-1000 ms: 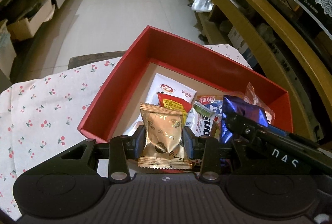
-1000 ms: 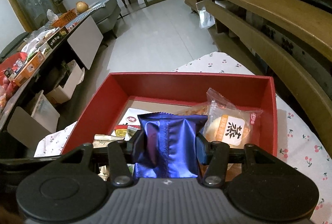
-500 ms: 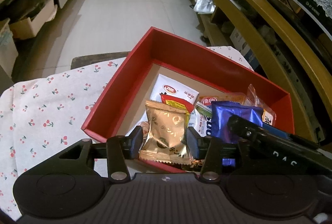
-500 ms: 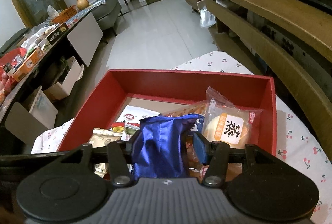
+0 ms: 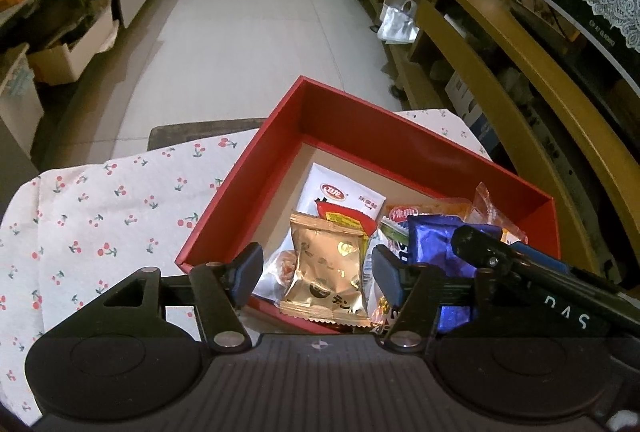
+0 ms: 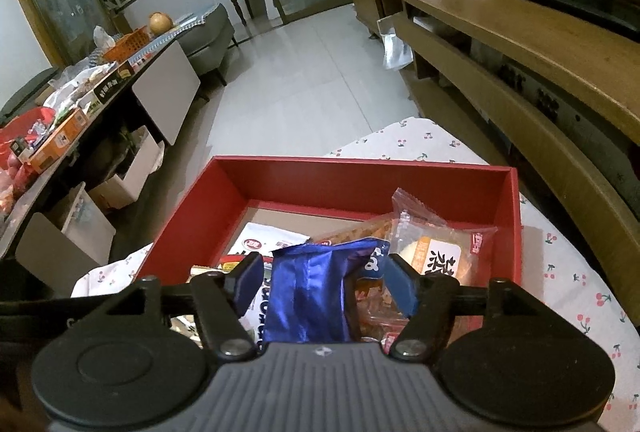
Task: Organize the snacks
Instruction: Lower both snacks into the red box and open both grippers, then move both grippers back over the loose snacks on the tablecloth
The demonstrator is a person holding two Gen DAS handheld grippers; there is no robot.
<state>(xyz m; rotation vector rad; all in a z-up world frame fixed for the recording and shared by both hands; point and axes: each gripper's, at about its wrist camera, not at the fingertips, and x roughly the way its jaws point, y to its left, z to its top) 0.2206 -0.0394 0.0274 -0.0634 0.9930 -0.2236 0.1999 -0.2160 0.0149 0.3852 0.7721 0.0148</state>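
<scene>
A red box [image 5: 280, 152] [image 6: 516, 216] sits on a cherry-print cloth and holds several snack packs. My left gripper [image 5: 316, 274] is open over the box's near edge; a gold snack packet [image 5: 328, 268] lies loose between its fingers, resting on the other snacks. My right gripper [image 6: 326, 284] is open too; a blue foil packet [image 6: 316, 296] [image 5: 430, 244] stands loose between its fingers in the box. A clear-wrapped pastry [image 6: 438, 252] and a white packet [image 5: 340, 194] lie beside them. The right gripper's arm [image 5: 532, 272] crosses the left wrist view.
The cherry-print cloth [image 5: 100, 208] [image 6: 576, 296] covers the small table. A wooden TV bench [image 6: 520, 44] runs along the right. A dark side table with boxes [image 6: 80, 112] stands on the left. Tiled floor [image 5: 248, 24] lies beyond the table.
Both grippers have opened and let go of their packets, gold on the left and blue on the right. The packets have dropped into the box. Both grippers have pulled back slightly.
</scene>
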